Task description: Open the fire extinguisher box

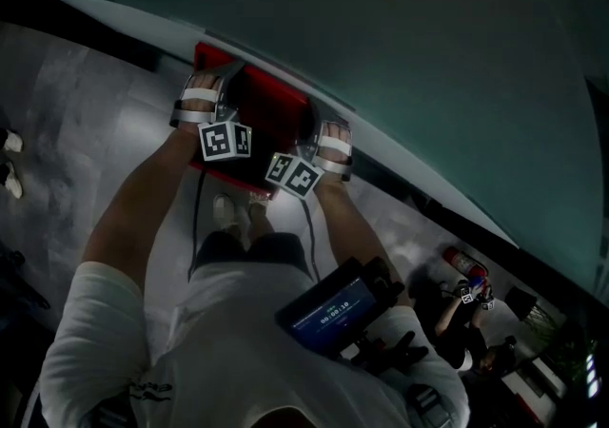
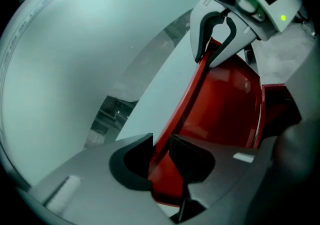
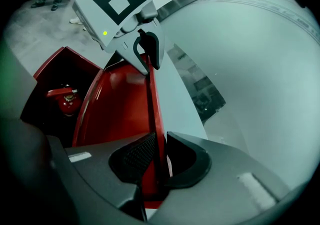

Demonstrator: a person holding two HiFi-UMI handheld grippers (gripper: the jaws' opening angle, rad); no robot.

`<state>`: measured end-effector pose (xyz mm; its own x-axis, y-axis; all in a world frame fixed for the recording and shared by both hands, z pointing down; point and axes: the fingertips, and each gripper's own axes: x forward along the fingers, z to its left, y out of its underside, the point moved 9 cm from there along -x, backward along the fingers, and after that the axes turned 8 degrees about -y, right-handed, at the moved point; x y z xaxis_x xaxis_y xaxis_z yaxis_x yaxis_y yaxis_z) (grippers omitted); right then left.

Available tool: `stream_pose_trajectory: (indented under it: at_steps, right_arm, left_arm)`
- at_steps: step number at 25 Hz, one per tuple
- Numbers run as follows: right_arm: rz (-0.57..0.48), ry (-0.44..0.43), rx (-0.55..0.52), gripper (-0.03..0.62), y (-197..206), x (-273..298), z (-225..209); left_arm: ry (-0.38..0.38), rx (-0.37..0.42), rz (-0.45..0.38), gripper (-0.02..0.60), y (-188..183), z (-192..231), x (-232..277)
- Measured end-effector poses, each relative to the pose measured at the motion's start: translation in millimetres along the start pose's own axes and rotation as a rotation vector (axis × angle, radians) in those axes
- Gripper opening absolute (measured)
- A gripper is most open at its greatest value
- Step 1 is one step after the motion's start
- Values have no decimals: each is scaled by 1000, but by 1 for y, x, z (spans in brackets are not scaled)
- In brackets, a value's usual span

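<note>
The left gripper (image 2: 160,153) and the right gripper (image 3: 159,158) each have jaws pinching the edge of the raised red lid (image 3: 120,104). A fire extinguisher (image 3: 65,100) stands inside the open box (image 3: 42,86).

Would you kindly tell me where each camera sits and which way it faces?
Head view: on the person's head, facing steeply down at the lid; both arms, left tongs and right tongs show.
Left gripper view: on the left tongs, facing along the lid's edge; own jaws clamp it.
Right gripper view: on the right tongs, facing back along that edge; own jaws clamp it.
Shared: each gripper view shows the lid and the other tongs.
</note>
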<state>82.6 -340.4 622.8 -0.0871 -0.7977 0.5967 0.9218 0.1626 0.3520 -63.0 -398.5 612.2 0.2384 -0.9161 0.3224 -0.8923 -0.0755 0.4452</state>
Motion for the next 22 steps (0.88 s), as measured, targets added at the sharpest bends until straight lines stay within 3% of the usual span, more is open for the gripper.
stream_pose_trajectory:
  at_steps: [10,22]
  right_arm:
    - [0,57,-7,91,3,6,4]
    - [-30,51,107,131,1,-12,-3]
  left_arm:
    - [-31,1,13,100,-2,-5,6]
    - [-63,-130,29,141,1,4,-9]
